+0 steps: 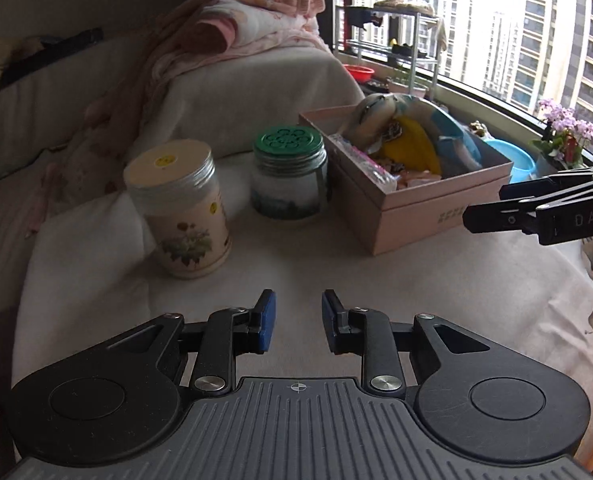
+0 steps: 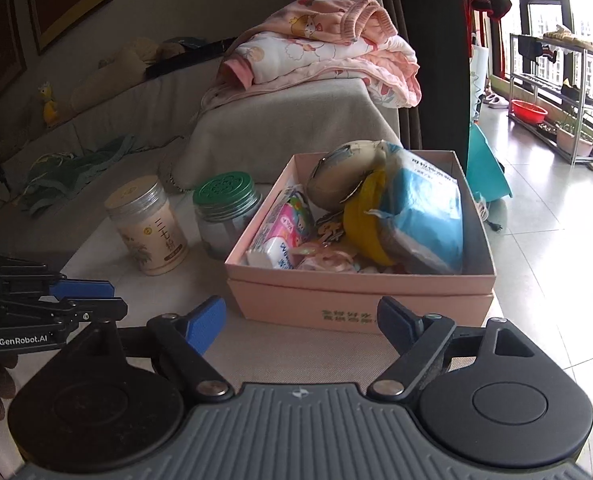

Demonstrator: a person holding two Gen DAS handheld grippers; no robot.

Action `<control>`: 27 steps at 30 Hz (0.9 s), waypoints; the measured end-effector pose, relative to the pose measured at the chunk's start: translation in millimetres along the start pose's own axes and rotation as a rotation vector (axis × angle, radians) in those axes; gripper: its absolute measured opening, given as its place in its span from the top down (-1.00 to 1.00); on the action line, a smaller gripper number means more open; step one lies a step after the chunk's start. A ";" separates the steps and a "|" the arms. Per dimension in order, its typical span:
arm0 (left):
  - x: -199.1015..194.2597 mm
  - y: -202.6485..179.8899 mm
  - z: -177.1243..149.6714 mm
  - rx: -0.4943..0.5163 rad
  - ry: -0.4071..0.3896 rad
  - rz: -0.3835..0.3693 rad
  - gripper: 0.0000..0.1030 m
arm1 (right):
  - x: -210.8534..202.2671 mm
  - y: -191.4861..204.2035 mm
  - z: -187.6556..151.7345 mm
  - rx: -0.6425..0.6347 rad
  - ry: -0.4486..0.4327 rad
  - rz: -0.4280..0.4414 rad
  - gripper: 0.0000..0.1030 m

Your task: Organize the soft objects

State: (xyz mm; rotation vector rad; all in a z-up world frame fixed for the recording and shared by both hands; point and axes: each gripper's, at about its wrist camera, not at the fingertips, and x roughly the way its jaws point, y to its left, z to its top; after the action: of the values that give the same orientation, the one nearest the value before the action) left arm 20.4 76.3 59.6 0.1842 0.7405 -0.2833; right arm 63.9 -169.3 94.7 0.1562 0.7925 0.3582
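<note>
A pink cardboard box [image 1: 424, 216] [image 2: 336, 292] stands on the white-covered surface. It holds soft items: a blue tissue pack [image 2: 428, 216], a yellow piece [image 2: 360, 228], a cream round pouch [image 2: 340, 172] and a pink packet [image 2: 288, 220]. My right gripper [image 2: 300, 314] hovers just in front of the box's near wall, open wide with nothing between its fingers. My left gripper [image 1: 298, 312] is open over bare cover, nearer than the two jars and left of the box, and holds nothing. Each gripper shows in the other's view: the right gripper [image 1: 484, 204], the left gripper [image 2: 114, 298].
A cream jar with a flower label [image 1: 180, 208] [image 2: 148, 228] and a green-lidded glass jar [image 1: 290, 176] [image 2: 224, 212] stand left of the box. Folded pink clothes [image 1: 256, 20] [image 2: 324, 48] lie on the sofa arm behind. A tiled floor and a window lie to the right.
</note>
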 end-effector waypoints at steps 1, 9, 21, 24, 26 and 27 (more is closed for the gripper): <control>0.9 -0.8 -11.6 -0.009 0.011 0.025 0.46 | 5.6 5.3 -6.8 0.005 0.026 0.002 -0.65; 17.8 -9.0 -48.7 -0.084 -0.037 0.107 0.56 | 41.6 15.4 -38.6 -0.076 0.112 -0.081 -0.80; 33.2 -58.6 -40.0 -0.162 -0.084 0.091 0.13 | 39.8 -2.6 -47.1 -0.097 0.067 -0.188 -1.00; 34.8 -66.2 -39.9 -0.181 -0.093 0.128 0.11 | 38.5 -6.7 -46.8 -0.112 0.069 -0.168 -1.00; 35.5 -69.9 -40.3 -0.193 -0.103 0.145 0.11 | 37.1 -9.4 -49.2 -0.113 0.048 -0.168 -1.00; 35.9 -71.7 -40.1 -0.197 -0.105 0.153 0.11 | 36.3 -10.2 -51.4 -0.111 0.032 -0.170 -1.00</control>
State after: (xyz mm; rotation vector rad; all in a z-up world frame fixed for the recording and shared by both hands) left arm -2.7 12.3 1.2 0.0382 0.6422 -0.0729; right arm 53.0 -165.1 32.1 -0.0216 0.8090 0.2433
